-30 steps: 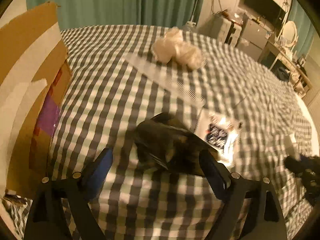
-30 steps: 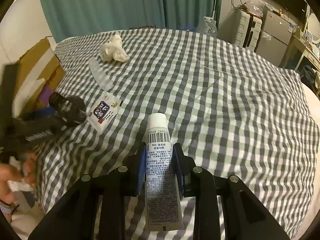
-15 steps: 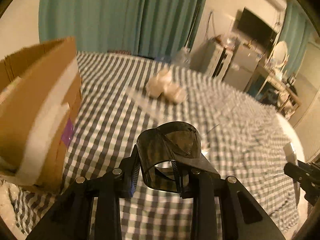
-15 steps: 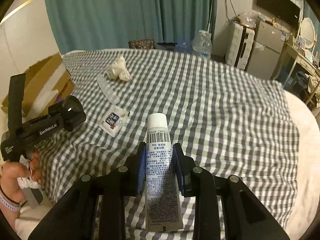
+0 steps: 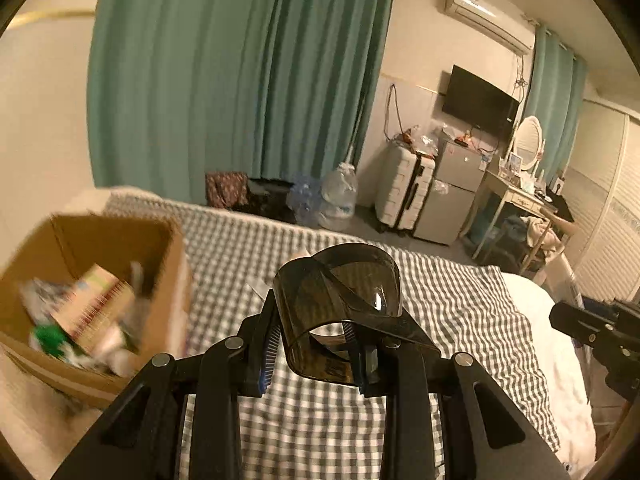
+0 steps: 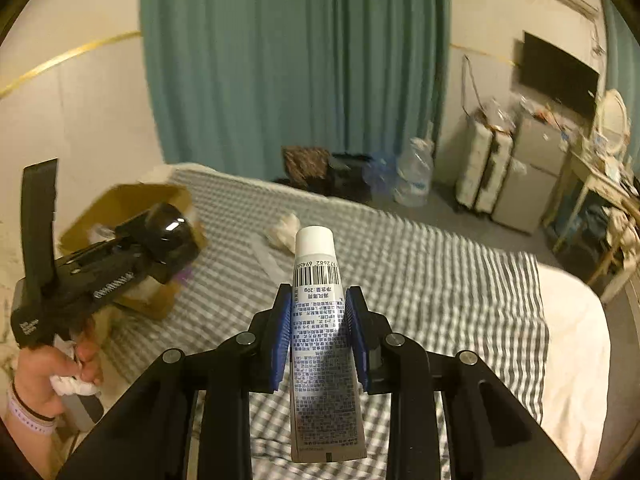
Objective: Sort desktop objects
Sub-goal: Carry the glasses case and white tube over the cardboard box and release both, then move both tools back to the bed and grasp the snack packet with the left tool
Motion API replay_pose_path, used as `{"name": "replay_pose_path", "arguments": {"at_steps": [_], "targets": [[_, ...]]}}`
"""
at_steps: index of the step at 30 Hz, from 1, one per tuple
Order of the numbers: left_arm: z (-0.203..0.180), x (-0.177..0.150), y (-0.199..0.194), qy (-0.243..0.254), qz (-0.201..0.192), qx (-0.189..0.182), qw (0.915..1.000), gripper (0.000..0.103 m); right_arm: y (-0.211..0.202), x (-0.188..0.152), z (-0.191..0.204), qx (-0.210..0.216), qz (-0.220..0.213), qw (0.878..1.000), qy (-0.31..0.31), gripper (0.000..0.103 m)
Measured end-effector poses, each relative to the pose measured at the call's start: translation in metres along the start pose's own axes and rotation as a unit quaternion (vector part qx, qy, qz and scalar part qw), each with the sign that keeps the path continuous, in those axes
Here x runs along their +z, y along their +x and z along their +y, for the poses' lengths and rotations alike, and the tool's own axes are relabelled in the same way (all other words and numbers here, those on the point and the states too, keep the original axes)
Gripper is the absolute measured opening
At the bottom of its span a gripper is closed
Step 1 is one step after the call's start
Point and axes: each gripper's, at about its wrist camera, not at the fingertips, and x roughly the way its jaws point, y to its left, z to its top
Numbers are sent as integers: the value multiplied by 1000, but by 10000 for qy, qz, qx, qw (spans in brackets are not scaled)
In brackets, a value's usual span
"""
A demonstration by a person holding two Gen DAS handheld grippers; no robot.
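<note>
- The left gripper [image 5: 312,356] is clamped on a dark translucent tape dispenser [image 5: 340,312], its jaws pressing the sides, held above the checked bedspread [image 5: 460,304].
- The right gripper [image 6: 320,332] is clamped on a white-capped tube [image 6: 320,308], cap pointing away.
- An open cardboard box [image 5: 168,280] of mixed items sits at the bed's left edge.
- A crumpled white wad [image 6: 284,230] lies near the far edge.

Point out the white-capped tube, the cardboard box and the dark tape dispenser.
tube [image 6: 320,312], right wrist view, on its printed body.
cardboard box [image 5: 176,280], left wrist view, on its near side wall.
tape dispenser [image 5: 340,296], left wrist view, on its curved smoky cover.
</note>
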Motion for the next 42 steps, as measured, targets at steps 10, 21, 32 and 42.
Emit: {"name": "replay_pose_path", "arguments": {"at_steps": [10, 21, 32, 42], "targets": [[77, 45, -24, -151, -174, 489, 9985, 30, -1, 55, 109, 588, -363, 9937, -883, 26], [220, 27, 19, -391, 413, 1500, 9870, 30, 112, 82, 216, 1664, 217, 9809, -988, 26], [258, -7, 56, -768, 801, 1875, 9760, 99, 203, 108, 238, 2473, 518, 9671, 296, 70], [201, -4, 23, -860, 496, 1714, 9802, 103, 143, 83, 154, 1567, 174, 9857, 593, 73]]}}
